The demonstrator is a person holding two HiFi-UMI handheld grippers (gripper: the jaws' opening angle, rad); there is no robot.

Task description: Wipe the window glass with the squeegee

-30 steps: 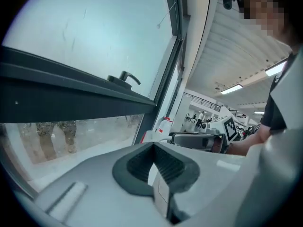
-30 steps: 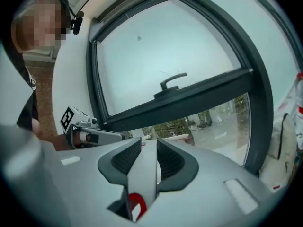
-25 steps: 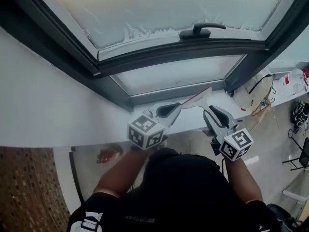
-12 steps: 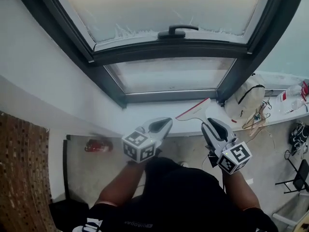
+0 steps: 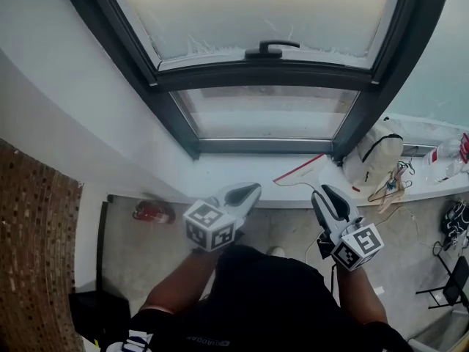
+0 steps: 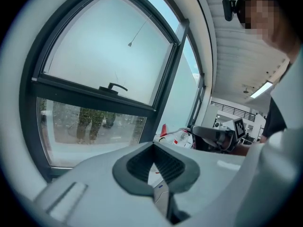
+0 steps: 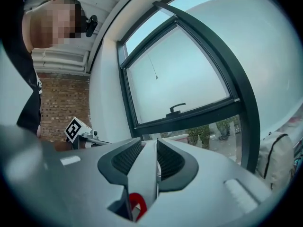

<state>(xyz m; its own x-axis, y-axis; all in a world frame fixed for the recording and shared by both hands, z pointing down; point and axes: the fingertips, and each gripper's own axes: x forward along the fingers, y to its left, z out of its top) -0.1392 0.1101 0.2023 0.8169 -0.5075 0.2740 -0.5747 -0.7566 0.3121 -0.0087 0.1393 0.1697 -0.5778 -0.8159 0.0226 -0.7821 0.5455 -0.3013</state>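
Right gripper view settles who has the tool: the right hand-held gripper has its jaws pressed onto the pale handle of the squeegee, whose red end shows down near the jaw roots. In the head view the squeegee reaches forward and to the left from the right hand-held gripper. Its red-edged blade is over the sill, and its long axis slants from near-left to far-right, roughly along the sill. Whether the blade touches the sill cannot be made out.

The left hand-held gripper hangs just beside the blade's near end. In its own view the left hand-held gripper has its jaw tips together and nothing between them.

The lower pane lies straight ahead of and above the blade, past the dark frame, and the clouded upper pane is farther up. The right arm is likely the one to do the wiping. The coming move probably calls for lifting the blade forward and turning it flat against the glass.
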